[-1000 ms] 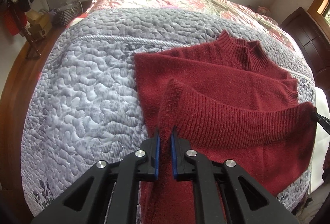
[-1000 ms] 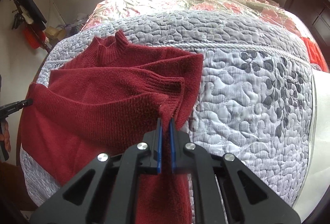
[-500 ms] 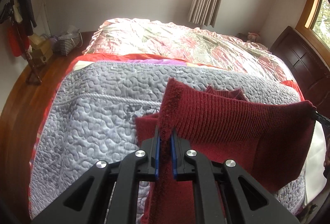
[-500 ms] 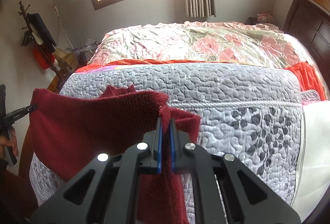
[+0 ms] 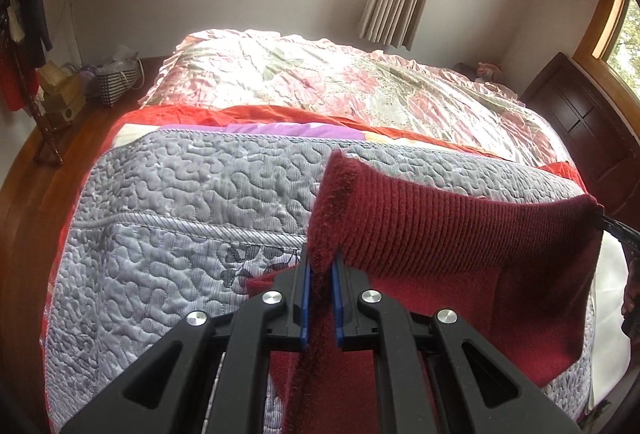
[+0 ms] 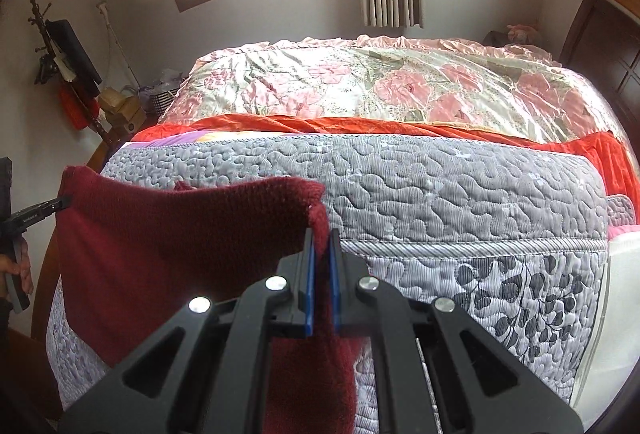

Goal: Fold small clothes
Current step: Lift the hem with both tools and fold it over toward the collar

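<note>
- The left gripper (image 5: 320,266), black with blue pads, is clamped on one corner of a dark red ribbed knit sweater (image 5: 460,230).
- The right gripper (image 6: 321,254) pinches the opposite corner of the same sweater (image 6: 180,234).
- The sweater hangs stretched between both grippers, above a grey quilted bedspread (image 5: 180,202).
- No brand or label can be read; small white writing on the far gripper is too blurred.

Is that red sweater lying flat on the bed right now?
No, the red sweater is lifted off the grey quilt, stretched between the left tongs and the right tongs.
</note>
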Motion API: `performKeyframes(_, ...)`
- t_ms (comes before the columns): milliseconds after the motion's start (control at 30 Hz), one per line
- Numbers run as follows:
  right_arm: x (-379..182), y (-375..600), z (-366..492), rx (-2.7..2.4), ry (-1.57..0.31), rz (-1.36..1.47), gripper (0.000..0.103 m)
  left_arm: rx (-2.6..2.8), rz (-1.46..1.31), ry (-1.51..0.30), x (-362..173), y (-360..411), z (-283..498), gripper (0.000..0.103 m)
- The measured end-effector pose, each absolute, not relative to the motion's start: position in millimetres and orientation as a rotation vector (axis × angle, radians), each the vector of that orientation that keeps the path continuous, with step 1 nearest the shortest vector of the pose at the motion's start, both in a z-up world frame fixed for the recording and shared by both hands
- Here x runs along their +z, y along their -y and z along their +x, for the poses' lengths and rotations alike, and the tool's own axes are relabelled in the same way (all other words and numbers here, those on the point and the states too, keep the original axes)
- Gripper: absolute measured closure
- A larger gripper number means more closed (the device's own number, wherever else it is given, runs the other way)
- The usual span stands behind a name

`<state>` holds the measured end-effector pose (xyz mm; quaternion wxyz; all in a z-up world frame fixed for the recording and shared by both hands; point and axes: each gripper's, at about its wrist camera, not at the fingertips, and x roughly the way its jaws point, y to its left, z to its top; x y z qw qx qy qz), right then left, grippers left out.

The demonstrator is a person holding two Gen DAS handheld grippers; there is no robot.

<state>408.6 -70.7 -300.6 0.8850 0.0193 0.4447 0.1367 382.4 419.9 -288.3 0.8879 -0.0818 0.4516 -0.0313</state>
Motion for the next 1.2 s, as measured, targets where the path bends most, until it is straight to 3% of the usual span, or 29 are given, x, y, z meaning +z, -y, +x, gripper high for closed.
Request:
performKeyframes(233, -328.3, 71.0, 439.6, 0.275, -0.986, 0.074, 0.098, -0.084, -0.269, -1.009, -318.8, -435.7, 412.6, 0.095)
performKeyframes(567, -326.8, 66.3, 466.8, 0.278, -0.972, 0.062, 0.098, -0.095, -0.246, -0.978, -309.2, -435.0, 440.5, 0.095)
performKeyframes(1067, -384.5, 74.3, 496.8, 0.235, -1.09, 0.082, 0.098, -0.063, -0.262, -1.188, -391.9, -442.8, 484.2, 0.094)
performKeyframes(1167, -399.6, 75.4, 499.3, 0.213, -1.12, 0.075, 0.091, -0.032, -0.256, -1.229, -400.3, -442.2, 485.8, 0.084)
performKeyframes(1200, -398.4, 76.5, 496.3, 0.204, -1.109, 0.077, 0.086, -0.016, -0.26, -1.229, -398.6, -443.2, 484.8, 0.077)
